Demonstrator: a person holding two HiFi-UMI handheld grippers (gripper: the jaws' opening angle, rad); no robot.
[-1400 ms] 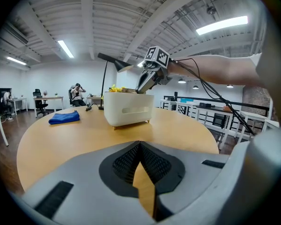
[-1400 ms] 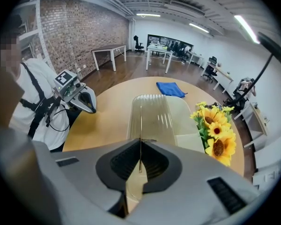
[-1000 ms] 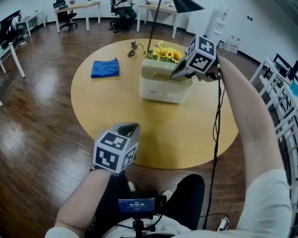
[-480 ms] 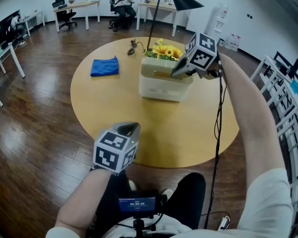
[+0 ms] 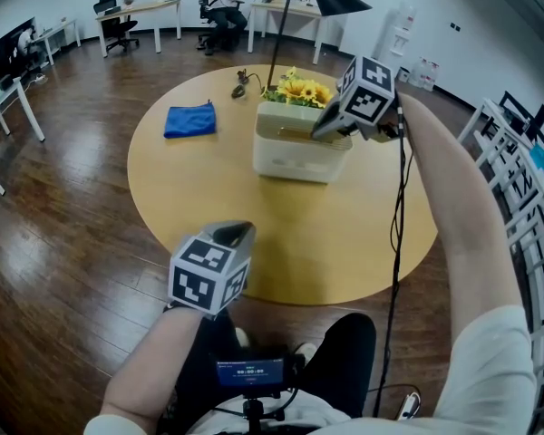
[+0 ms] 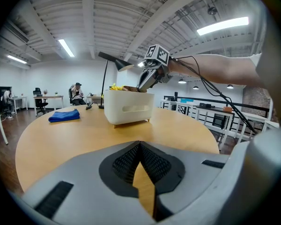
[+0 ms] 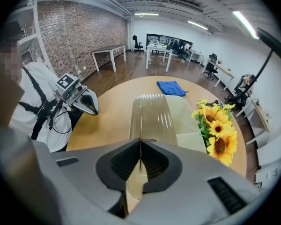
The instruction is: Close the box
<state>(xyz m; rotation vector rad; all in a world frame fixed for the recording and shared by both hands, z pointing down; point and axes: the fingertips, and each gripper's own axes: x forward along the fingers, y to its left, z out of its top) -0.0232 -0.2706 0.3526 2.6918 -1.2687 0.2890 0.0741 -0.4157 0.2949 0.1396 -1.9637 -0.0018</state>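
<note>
Translucent lid tight between right gripper fingers.

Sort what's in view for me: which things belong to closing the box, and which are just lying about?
Part of the job:
box
its ribbed clear lid, raised, edge clamped in the right gripper

Just lying about:
blue cloth
sunflowers behind the box
lamp
left gripper, shut on nothing, held away from the box

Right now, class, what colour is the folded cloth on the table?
Blue; the cloth shows best in the head view.
</note>
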